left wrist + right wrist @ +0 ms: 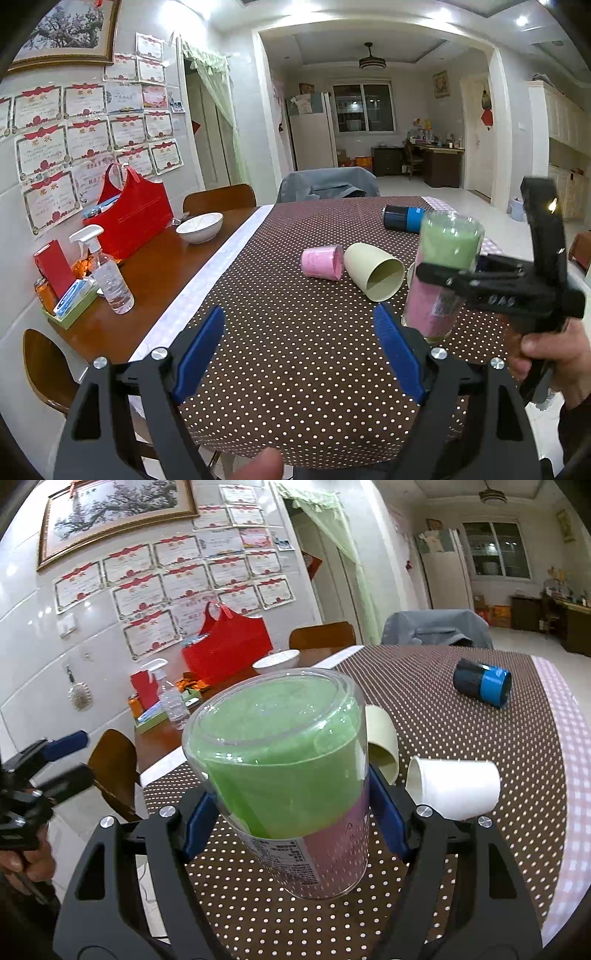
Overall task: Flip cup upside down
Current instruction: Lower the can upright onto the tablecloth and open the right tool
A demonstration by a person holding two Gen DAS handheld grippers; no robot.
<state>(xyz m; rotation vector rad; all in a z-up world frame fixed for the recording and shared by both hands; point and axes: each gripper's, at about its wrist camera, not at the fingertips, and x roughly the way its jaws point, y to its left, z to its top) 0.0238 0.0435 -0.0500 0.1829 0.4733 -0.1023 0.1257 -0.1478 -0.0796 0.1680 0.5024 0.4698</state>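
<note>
My right gripper (pixel 291 805) is shut on a clear plastic cup (pixel 284 768) with a green and a pink inner layer, held tilted just above the dotted tablecloth (pixel 461 716). The same cup (pixel 441 273) and right gripper (pixel 439 275) show in the left wrist view at right. My left gripper (pixel 299 354) is open and empty over the cloth near the table's front edge. A pink cup (pixel 320 261), a cream cup (pixel 373 272), a white cup (pixel 454 788) and a dark blue cup (pixel 482 681) lie on their sides.
A white bowl (pixel 199 227), red bag (pixel 131 214), spray bottle (pixel 107 275) and small boxes (pixel 61 288) stand on the bare wood at left. Chairs (pixel 219 197) ring the table; one carries a grey cover (pixel 327 182).
</note>
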